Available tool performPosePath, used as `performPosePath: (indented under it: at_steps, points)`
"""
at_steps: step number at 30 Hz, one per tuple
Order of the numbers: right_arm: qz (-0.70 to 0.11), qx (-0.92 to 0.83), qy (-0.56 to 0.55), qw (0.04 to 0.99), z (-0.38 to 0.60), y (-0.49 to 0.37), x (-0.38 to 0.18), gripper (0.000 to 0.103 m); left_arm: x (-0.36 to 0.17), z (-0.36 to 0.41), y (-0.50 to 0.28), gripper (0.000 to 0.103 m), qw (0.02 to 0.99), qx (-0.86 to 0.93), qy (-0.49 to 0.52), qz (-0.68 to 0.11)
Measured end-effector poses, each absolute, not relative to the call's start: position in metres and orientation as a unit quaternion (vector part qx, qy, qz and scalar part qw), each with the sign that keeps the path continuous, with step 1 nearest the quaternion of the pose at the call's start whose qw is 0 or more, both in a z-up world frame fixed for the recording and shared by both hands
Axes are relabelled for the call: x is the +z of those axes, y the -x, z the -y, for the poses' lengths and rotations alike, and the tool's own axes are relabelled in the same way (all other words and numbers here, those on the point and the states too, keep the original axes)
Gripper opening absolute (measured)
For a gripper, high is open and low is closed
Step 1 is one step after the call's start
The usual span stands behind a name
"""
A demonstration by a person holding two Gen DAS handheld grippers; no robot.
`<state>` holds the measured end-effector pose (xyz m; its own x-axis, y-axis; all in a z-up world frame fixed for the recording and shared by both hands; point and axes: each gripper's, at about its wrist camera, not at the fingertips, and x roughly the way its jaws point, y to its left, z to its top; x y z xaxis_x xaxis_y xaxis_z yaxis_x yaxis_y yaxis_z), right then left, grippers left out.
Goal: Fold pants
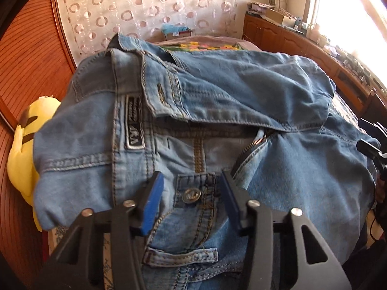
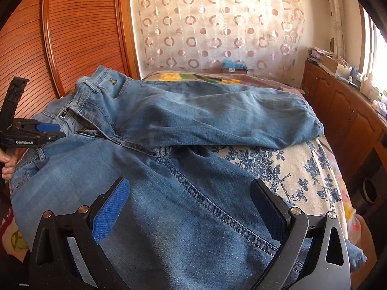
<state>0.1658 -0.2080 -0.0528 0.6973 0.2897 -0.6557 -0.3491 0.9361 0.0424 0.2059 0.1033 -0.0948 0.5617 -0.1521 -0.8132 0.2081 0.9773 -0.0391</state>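
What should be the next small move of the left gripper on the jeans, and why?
Probably close the left gripper on the waistband beside the metal button. Its blue pads straddle that denim but do not yet look pressed on it. The jeans lie crumpled on the bed, and the right gripper hangs open.

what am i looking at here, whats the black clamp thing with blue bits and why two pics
No robot: a person holds a hand-held clamp, a gripper, in each hand, each with its own camera looking along the fingers. One picture is from the left gripper, the other from the right gripper. Blue jeans lie on a bed with a floral bedspread. The left gripper's blue pads straddle the waistband button, partly closed, not yet pinching. The right gripper is open above a leg, holding nothing.
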Motion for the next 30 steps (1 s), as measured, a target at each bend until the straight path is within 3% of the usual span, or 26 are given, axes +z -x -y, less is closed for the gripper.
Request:
performPosePath:
  at_steps: [11, 16, 23, 30]
  points:
    - [-0.353, 0.173, 0.041, 0.919, 0.209, -0.168, -0.06, 0.101, -0.112, -0.107, -0.207, 0.042, 0.873, -0.114, -0.01, -0.473]
    - [-0.353, 0.172, 0.04, 0.919, 0.21, -0.169, -0.06, 0.101, -0.111, -0.1, -0.202, 0.026, 0.877, -0.12, -0.02, -0.464]
    - [-0.353, 0.172, 0.041, 0.919, 0.21, -0.169, -0.06, 0.101, -0.103, -0.097, -0.193, 0.013, 0.889, -0.116, -0.027, -0.443]
    - [-0.349, 0.166, 0.045, 0.921, 0.213, -0.168, -0.06, 0.101, -0.071, -0.122, -0.19, 0.012, 0.917, -0.085, -0.014, -0.39]
